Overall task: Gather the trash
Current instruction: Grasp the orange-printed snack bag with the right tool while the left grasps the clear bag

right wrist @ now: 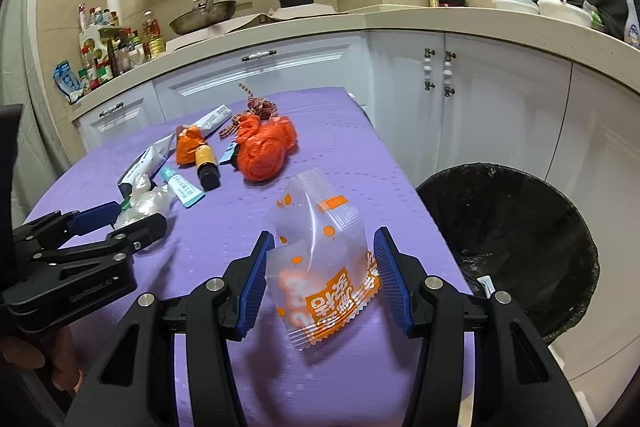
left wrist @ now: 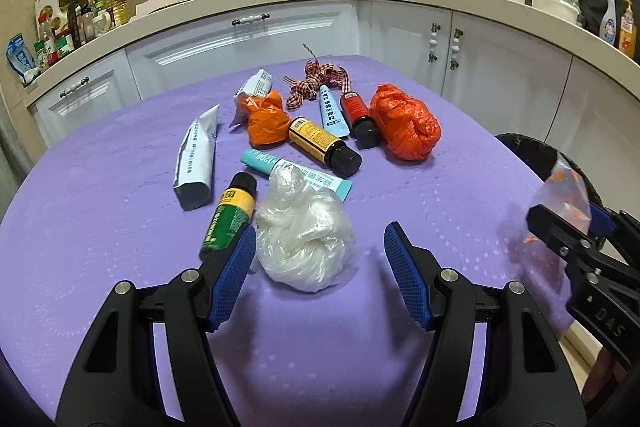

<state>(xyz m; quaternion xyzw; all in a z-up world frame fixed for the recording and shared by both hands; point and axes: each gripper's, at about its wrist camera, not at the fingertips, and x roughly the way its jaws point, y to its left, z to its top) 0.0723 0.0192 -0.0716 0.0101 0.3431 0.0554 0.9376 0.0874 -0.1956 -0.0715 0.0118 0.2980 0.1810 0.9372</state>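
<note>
Right gripper [right wrist: 320, 277]: closed on a clear wrapper [right wrist: 320, 259] with orange print, both blue pads pressed to its sides. Wrapper upright between the fingers, serrated lower edge hanging below the pads, sealed top sticking up past the tips. Held above the near right part of the purple table [right wrist: 340, 155], just left of the black-lined bin [right wrist: 516, 243] standing off the table's right edge.

Left gripper [left wrist: 320, 253]: jaws wide, gripping nothing. Crumpled clear bag [left wrist: 304, 247] on the table between the fingers, nearer the left pad [left wrist: 236, 267], seemingly brushing it; right pad well clear of it. Green bottle [left wrist: 230, 215] with a black cap just outside the left finger, its lower end hidden behind the pad.

Farther up the table, a loose heap: white tube [left wrist: 196, 157], teal tube [left wrist: 296, 171] partly under the clear bag, yellow-labelled bottle [left wrist: 324, 145], orange bag [left wrist: 266, 121], second white pack [left wrist: 252, 95], pale blue tube [left wrist: 332, 115], red bottle [left wrist: 360, 121], red bag [left wrist: 404, 123], checked ribbon [left wrist: 316, 81] at the back.

From the left wrist view, wrapper [left wrist: 568, 191] and right gripper [left wrist: 560, 227] at the far right, in front of the bin [left wrist: 520, 151].
</note>
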